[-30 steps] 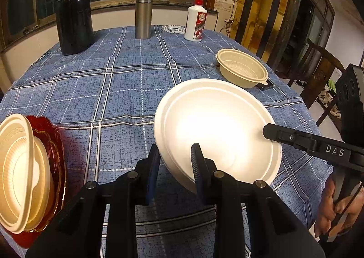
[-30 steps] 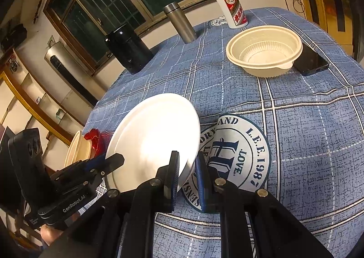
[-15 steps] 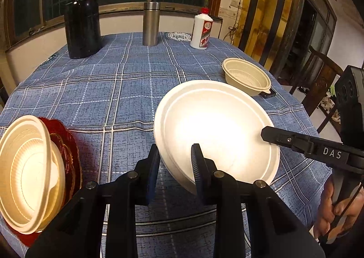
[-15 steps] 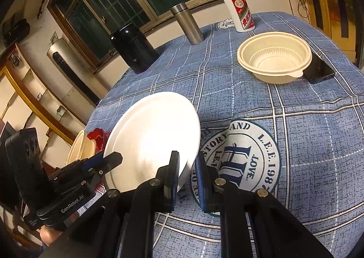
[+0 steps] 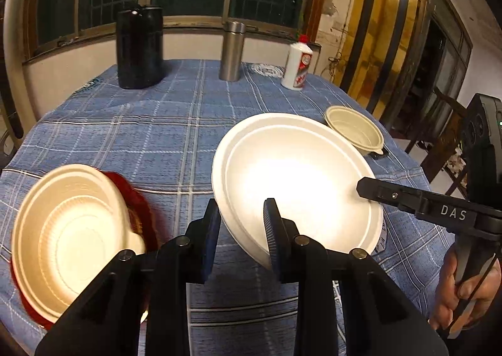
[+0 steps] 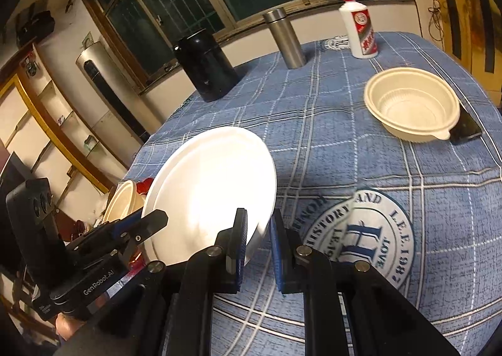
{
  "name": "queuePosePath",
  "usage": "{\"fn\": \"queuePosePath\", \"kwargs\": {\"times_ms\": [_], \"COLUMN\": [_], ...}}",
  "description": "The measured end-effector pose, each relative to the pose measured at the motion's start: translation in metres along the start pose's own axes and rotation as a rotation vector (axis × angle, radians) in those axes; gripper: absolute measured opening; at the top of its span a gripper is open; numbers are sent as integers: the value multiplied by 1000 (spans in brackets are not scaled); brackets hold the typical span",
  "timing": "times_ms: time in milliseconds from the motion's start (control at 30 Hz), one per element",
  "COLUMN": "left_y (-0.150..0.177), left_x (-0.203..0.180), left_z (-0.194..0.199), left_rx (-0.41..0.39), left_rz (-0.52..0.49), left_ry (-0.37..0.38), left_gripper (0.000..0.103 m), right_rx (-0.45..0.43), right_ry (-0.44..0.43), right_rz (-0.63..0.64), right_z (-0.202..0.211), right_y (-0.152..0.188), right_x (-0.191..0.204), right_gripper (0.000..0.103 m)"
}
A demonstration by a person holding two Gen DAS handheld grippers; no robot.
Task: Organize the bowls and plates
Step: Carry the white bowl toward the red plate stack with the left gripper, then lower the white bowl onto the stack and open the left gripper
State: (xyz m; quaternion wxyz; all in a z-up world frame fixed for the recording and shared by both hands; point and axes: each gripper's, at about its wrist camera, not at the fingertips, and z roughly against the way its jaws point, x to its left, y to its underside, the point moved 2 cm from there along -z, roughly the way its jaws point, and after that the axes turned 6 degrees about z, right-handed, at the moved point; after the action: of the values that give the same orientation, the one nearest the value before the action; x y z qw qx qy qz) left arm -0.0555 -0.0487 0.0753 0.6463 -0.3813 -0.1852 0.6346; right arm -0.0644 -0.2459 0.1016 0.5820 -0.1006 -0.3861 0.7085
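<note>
— So, what's at frame left?
— Cream bowl point(image 5: 70, 236) on a red plate point(image 5: 141, 215), awaiting stacking. At centre, my left gripper point(image 5: 241, 227) and right gripper point(image 6: 258, 244) each clench the white plate's point(image 5: 298, 180) rim, keeping it level above the table point(image 5: 163, 136).

I read "DAS" on the black right gripper point(image 5: 370, 191), "GenRobot.AI" on the black left gripper point(image 6: 147, 225), and "HISTORY AND L.F.E.1987 LOVE" on the blue checked tablecloth's round emblem point(image 6: 360, 230).
</note>
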Motion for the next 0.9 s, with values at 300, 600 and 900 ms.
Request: {"fn": "queuePosePath", "kwargs": {"times_ms": [300, 600, 900], "left_y": [-9, -8, 7], "left_x": [37, 81, 135], "left_z": [29, 61, 82], "left_rx": [-68, -121, -141], "left_rz": [62, 126, 213], "left_ry": [-33, -98, -210], "left_gripper": [25, 25, 25], "right_rx": [-1, 9, 48], "right_ry": [-59, -130, -203], "right_rz": [48, 135, 248], "right_z": [-13, -26, -49], "right_y": [-17, -30, -24], "right_x": [42, 99, 164], "right_gripper": [15, 15, 18]}}
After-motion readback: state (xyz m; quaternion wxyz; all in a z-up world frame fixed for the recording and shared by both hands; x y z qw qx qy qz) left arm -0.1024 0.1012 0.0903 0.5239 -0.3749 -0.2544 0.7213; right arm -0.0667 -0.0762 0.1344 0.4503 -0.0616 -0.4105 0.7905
